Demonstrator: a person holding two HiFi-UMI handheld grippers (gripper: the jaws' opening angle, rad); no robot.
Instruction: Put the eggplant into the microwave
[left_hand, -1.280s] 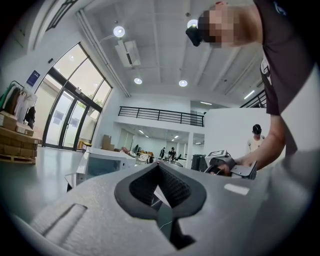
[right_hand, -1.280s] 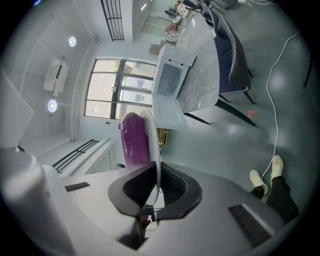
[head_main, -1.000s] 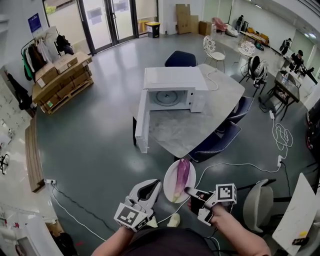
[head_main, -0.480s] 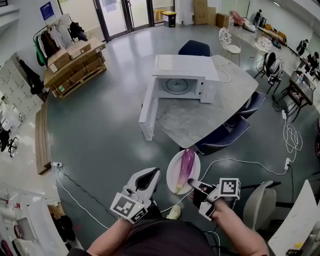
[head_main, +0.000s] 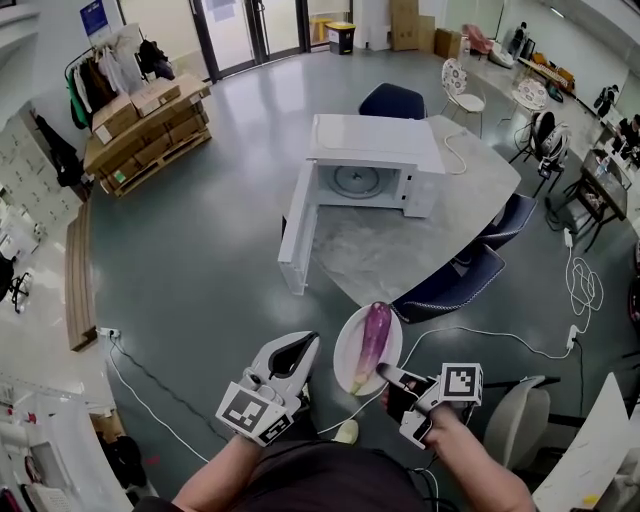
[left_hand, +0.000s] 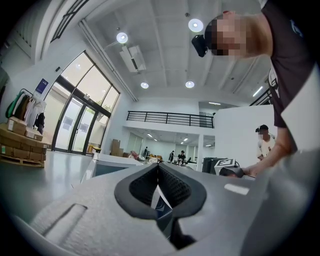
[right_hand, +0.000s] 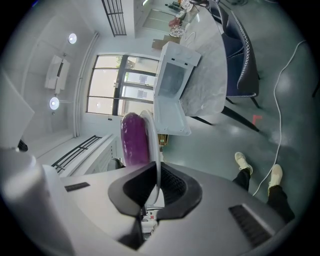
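A purple eggplant (head_main: 371, 333) lies on a white plate (head_main: 350, 362) held over the floor, short of the grey table (head_main: 400, 250). My right gripper (head_main: 384, 374) is shut on the plate's near rim. In the right gripper view the plate (right_hand: 156, 165) stands edge-on between the jaws, with the eggplant (right_hand: 133, 138) on its left face. The white microwave (head_main: 367, 165) sits on the table with its door (head_main: 298, 228) swung open to the left; it also shows in the right gripper view (right_hand: 173, 87). My left gripper (head_main: 298, 346) hangs left of the plate, shut and holding nothing (left_hand: 158, 168).
Dark blue chairs (head_main: 450, 285) stand along the table's near right edge, another (head_main: 392, 100) stands behind it. Cables (head_main: 470, 330) trail across the floor at right. A white chair (head_main: 515, 405) is at my right. Boxes on a pallet (head_main: 145, 125) sit far left.
I have come a little closer to the table with the plate and eggplant still held in the right gripper. The left gripper stays shut beside it.
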